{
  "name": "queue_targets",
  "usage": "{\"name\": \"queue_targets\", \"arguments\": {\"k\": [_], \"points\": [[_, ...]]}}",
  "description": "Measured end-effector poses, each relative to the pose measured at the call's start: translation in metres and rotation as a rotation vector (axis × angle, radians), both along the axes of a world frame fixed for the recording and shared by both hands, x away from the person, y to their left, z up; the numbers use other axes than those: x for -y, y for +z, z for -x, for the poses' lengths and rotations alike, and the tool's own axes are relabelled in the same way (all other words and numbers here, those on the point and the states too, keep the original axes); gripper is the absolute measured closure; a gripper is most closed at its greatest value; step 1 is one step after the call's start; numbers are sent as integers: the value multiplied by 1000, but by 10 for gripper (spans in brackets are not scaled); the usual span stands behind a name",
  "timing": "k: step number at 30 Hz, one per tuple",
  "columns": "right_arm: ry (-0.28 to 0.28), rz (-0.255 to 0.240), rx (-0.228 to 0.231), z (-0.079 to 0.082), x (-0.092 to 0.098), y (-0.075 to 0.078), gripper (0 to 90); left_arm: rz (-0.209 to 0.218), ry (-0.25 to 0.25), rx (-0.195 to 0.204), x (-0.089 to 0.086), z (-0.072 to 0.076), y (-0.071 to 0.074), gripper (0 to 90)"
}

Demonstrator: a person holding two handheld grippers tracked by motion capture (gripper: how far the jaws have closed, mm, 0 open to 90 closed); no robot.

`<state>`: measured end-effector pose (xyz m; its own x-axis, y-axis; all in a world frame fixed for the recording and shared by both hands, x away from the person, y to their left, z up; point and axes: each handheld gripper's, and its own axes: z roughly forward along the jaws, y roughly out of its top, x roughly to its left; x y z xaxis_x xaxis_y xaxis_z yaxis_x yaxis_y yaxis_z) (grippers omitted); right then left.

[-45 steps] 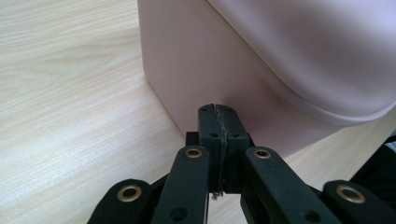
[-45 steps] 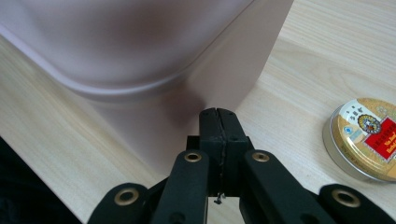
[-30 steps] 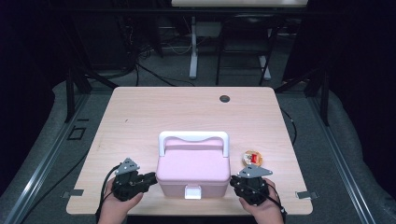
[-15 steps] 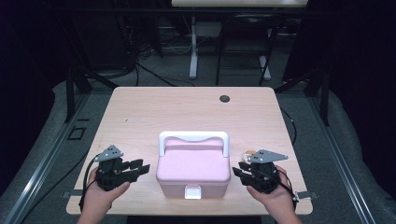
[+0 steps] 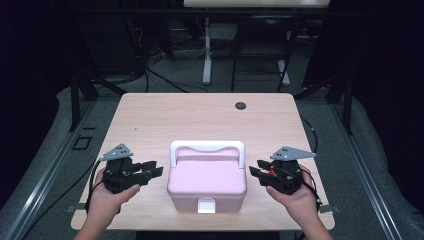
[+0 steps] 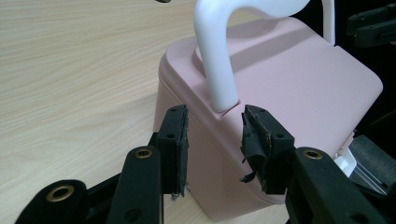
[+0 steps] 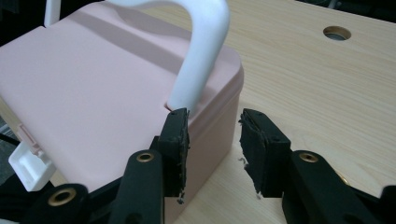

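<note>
Dark floor with loose cables and stand legs surrounds a light wooden table [image 5: 150,125] in the high view. A pink box [image 5: 207,182] with a white handle [image 5: 207,148] stands at the middle of the near edge of the table, its white latch [image 5: 206,205] facing that edge. A round cable hole [image 5: 241,105] sits close to the far edge, right of centre. The left gripper [image 5: 152,171] is held near the near-left corner, jaws pointing at the left wall of the box and apart from it. The right gripper [image 5: 255,170] is held near the near-right corner, jaws pointing at the right wall, likewise apart. Each gripper carries a grey plate on top.

Left gripper view: the two black jaws stand apart, released, having just been opening. Between them appears the corner of the pink box [image 6: 280,93] where one leg of the white handle [image 6: 217,70] enters the lid; the pads do not press on it. Bare table [image 6: 70,70] lies to the left.

Right gripper view: the jaws are spread and grasp nothing, having just been opening. The left pad stands in front of the edge of the pink box [image 7: 93,93] just below the foot of the white handle [image 7: 201,56]; whether it touches cannot be told. The other pad is over bare wood. The cable hole [image 7: 337,32] lies toward the top right, and the white latch [image 7: 28,165] is at the left edge.
</note>
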<state>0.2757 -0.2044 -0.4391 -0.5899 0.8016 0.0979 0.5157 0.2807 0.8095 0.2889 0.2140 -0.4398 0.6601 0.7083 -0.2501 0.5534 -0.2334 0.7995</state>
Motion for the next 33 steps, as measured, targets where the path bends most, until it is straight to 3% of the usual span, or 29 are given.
{"name": "queue_targets", "arguments": {"k": [4, 12, 19, 22, 26, 33], "points": [[15, 6, 23, -3, -8, 2, 602, -2, -11, 3, 6, -5, 1, 601], [32, 1, 15, -11, -16, 16, 586, -17, -40, -2, 14, -16, 13, 587], [43, -22, 1, -23, -19, 28, 582, -31, -58, -15, 24, -34, 26, 549], [46, -21, -3, -28, -20, 28, 577, -35, -56, -19, 26, -38, 27, 543], [63, -23, -39, -40, -23, 25, 574, -35, -58, -26, 30, -42, 23, 535], [54, -18, -43, -43, -23, 20, 571, -43, -57, -26, 36, -45, 17, 536]]}}
